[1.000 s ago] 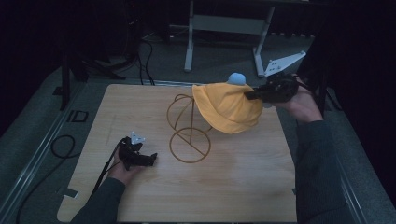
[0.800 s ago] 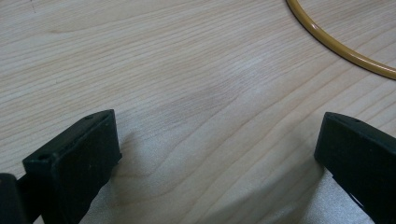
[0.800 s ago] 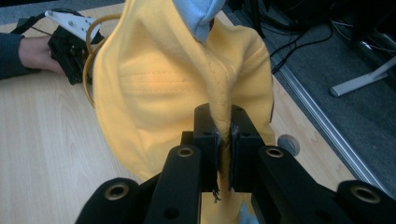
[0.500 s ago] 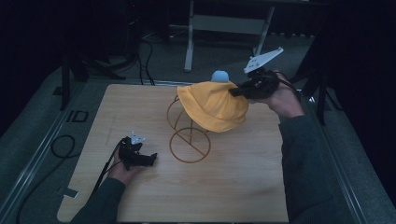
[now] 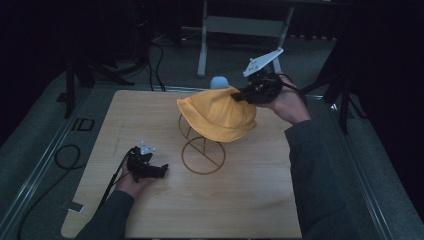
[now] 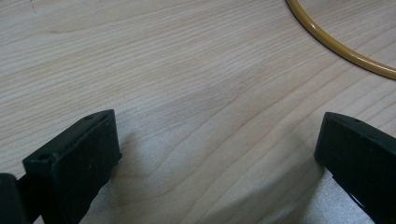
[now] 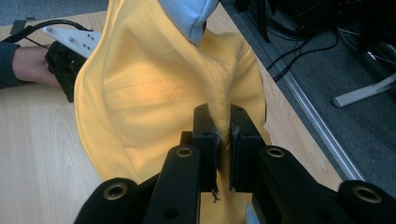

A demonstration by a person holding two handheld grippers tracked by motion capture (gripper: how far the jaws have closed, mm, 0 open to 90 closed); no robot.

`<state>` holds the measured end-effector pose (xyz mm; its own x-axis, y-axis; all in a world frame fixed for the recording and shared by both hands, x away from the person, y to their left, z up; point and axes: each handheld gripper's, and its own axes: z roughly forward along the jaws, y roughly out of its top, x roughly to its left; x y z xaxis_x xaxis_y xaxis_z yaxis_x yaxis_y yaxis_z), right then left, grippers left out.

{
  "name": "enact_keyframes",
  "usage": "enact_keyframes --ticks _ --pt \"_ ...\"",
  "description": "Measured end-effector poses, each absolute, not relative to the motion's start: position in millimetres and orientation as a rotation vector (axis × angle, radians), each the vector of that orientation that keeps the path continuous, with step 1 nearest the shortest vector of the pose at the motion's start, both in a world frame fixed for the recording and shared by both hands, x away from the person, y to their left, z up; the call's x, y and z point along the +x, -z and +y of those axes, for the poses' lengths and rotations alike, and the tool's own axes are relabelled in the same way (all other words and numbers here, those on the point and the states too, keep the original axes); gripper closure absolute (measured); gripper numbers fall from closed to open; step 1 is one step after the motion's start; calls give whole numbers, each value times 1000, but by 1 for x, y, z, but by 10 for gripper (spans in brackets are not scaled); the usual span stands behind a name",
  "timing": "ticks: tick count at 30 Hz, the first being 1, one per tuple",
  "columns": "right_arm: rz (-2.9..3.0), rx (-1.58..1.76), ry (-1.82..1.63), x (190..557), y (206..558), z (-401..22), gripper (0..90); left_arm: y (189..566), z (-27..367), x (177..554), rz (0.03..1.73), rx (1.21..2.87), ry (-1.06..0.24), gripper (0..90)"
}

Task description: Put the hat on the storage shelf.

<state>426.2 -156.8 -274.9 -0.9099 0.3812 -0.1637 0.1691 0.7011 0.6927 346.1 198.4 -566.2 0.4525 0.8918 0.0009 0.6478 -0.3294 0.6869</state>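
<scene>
A yellow bucket hat [image 5: 220,112] with a pale blue tip [image 5: 219,82] hangs over a golden wire stand [image 5: 202,155] at the table's middle. My right gripper [image 5: 240,95] is shut on a fold of the hat's fabric [image 7: 219,119], above the stand's back right. The hat covers the top of the stand; its ring base shows on the table. My left gripper [image 5: 162,170] rests low on the wooden table [image 5: 150,115] to the left of the stand's base, jaws wide open with bare wood between them [image 6: 210,140]. The edge of the stand's ring [image 6: 341,46] lies just beyond it.
Cables [image 5: 65,155] trail off the table's left edge onto the grey floor. A white table leg and frame [image 5: 205,40] stand behind the table. The other hand with its gripper [image 7: 65,65] appears past the hat in the right gripper view.
My right gripper has carried the hat leftward and lower, over the wire stand. The left gripper has stayed put on the table.
</scene>
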Motion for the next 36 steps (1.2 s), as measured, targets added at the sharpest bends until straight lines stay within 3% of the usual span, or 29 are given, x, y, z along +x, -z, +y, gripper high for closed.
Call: enact_keyframes --ticks 22,36 --pt "2700 268 -859 416 288 -76 814 566 199 346 1280 2087 -513 1" --pt "2654 240 -996 408 275 -81 520 566 198 346 1279 2087 -515 1"
